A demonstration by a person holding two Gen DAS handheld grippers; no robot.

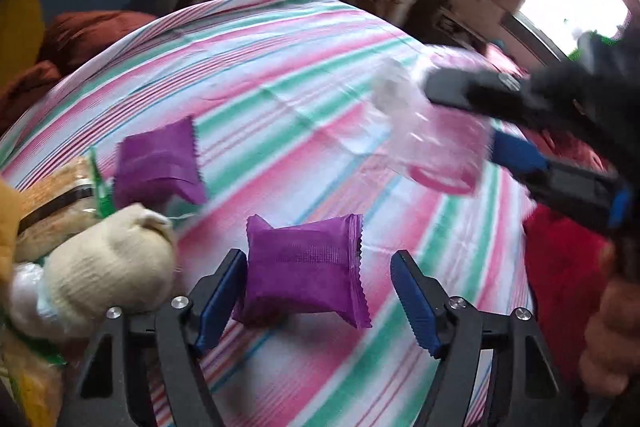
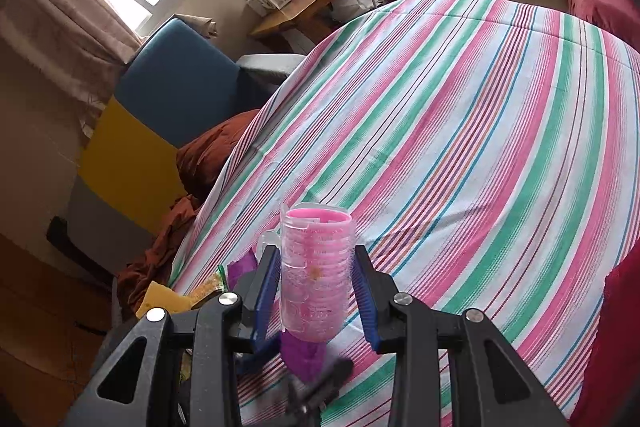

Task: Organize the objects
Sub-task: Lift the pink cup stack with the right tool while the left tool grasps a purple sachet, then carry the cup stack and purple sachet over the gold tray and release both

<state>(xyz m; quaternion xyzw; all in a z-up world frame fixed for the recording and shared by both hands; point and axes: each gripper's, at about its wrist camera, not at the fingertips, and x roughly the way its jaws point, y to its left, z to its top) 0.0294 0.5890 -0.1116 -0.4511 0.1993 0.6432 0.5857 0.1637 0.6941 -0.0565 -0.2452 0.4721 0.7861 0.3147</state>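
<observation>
Covering the bed, the striped sheet (image 1: 280, 75) carried a purple packet (image 1: 306, 267) that sat between your left gripper's (image 1: 320, 291) wide-spread fingers, untouched. Your right gripper (image 2: 314, 291) clamped the clear pink cup (image 2: 314, 267), lifted above the sheet.

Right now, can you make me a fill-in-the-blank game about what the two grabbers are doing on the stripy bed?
1. The right gripper is squeezing a clear tube of ____ hair rollers.
2. The left gripper is ____, with nothing squeezed yet.
3. Between its fingers lies a ____ packet.
4. The bedsheet has a ____ pattern.

Missing words: pink; open; purple; striped
</observation>
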